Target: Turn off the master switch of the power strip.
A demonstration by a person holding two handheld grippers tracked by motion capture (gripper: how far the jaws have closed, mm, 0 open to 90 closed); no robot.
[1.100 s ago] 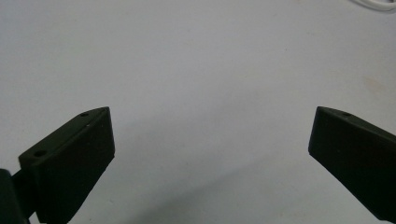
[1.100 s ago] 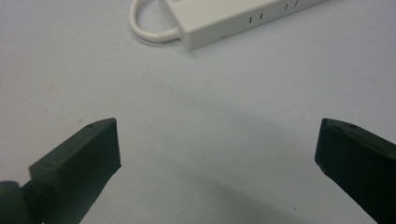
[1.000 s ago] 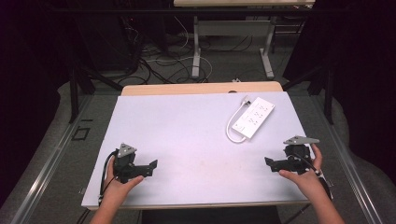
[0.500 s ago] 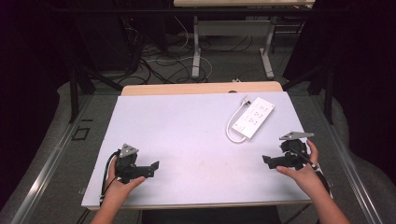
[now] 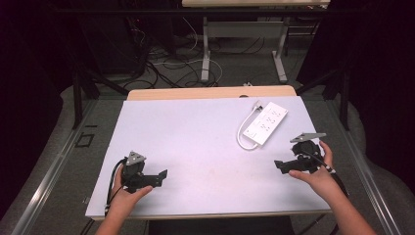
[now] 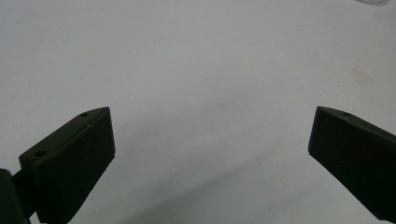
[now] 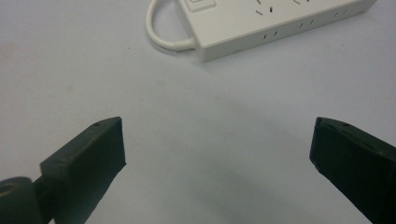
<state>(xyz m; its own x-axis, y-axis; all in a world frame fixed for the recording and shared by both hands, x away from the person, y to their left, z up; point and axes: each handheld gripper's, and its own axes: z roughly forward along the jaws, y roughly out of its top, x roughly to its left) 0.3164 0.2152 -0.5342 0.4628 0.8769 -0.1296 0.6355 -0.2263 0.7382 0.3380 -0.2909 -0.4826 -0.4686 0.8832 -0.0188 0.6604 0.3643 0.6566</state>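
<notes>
A white power strip (image 5: 265,123) with a looped white cable (image 5: 243,132) lies on the right half of the pale table (image 5: 195,142); it also shows at the top of the right gripper view (image 7: 261,21). My right gripper (image 5: 280,164) hovers just below and right of the strip, open, with nothing between its jaws (image 7: 215,154). My left gripper (image 5: 161,176) sits low near the front left of the table, open and empty (image 6: 210,149), far from the strip.
Beyond the table's far wooden edge (image 5: 210,92) lie floor cables (image 5: 166,63) and the metal legs of another desk (image 5: 205,54). Metal rails (image 5: 58,161) run along both sides of the table.
My right gripper has moved up the table, closer to the power strip. The left gripper has barely shifted.
</notes>
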